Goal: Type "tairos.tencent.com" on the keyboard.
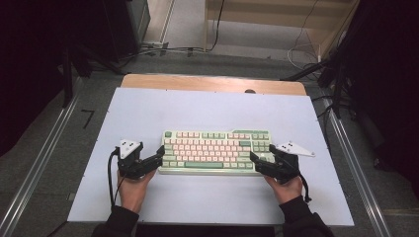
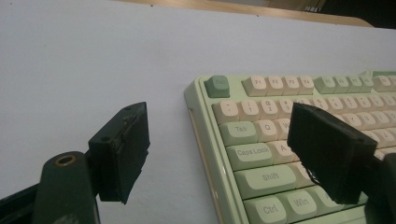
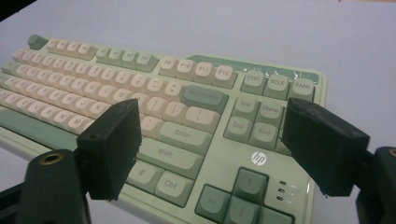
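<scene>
Hand-held gripper (image 3: 212, 154) over HP-marked keyboard (image 3: 187, 121)

the keyboard (image 1: 217, 152) is smooth, slightly glossy plastic on a matt pale sheet (image 1: 197, 111) over a wooden table (image 1: 212, 82).

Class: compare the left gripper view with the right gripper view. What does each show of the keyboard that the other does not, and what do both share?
Left gripper view alone: the keyboard's left end, with the Tab key, Caps Lock and the left Shift. Right gripper view alone: its right end, with the Enter key, the arrow keys and the hp logo. Shared: the same green and cream keyboard on the pale table top, seen between two open black jaws.
</scene>
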A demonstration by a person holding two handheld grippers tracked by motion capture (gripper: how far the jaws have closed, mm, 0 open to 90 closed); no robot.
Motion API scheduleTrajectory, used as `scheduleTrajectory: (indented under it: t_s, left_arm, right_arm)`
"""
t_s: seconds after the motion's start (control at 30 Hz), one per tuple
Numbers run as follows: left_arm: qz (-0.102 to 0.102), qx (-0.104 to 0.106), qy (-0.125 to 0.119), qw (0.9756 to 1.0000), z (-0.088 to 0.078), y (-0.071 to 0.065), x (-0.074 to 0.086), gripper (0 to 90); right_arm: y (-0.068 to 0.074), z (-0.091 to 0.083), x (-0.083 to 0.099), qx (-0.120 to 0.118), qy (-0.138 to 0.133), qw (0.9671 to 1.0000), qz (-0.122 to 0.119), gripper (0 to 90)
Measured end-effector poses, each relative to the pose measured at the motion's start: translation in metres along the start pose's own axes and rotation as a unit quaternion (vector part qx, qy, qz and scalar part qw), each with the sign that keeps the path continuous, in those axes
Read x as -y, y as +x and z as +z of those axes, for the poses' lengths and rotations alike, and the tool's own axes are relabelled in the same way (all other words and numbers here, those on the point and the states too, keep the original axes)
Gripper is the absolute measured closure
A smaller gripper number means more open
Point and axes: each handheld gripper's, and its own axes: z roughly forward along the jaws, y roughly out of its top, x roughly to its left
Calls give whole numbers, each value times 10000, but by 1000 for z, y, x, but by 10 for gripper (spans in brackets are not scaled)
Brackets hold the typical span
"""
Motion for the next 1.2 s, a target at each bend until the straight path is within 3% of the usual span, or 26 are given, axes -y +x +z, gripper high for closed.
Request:
scheduleTrajectory:
  t_s: [0.1,0.3,0.33,0.43,0.57,0.7,0.93,1.2]
  left_arm:
    - [-10,14,-3,10000,2,-2,0,227]
    - [32,55,-1,10000,6,-8,-2,289]
    - [50,104,3,9999,7,-9,-3,345]
    - [64,394,85,9992,10,-11,-4,462]
    - [136,622,209,9978,16,-15,-3,587]
    - [260,745,312,9964,21,-19,-3,708]
    - [403,848,416,9947,27,-28,-2,900]
    - [432,908,481,9938,32,-35,-3,900]
  right_arm:
    - [1,1,-2,-18,-21,10000,41,205]
    - [4,4,-4,-114,-54,9999,10,317]
    - [6,7,-4,-216,-23,9997,-95,388]
    - [8,9,-4,-346,20,9992,-201,472]
    - [10,13,-4,-516,38,9983,-261,545]
    - [12,19,-4,-596,155,9977,-280,597]
    - [16,25,-6,-721,301,9961,-402,837]
    - [21,29,-7,-701,318,9958,-497,878]
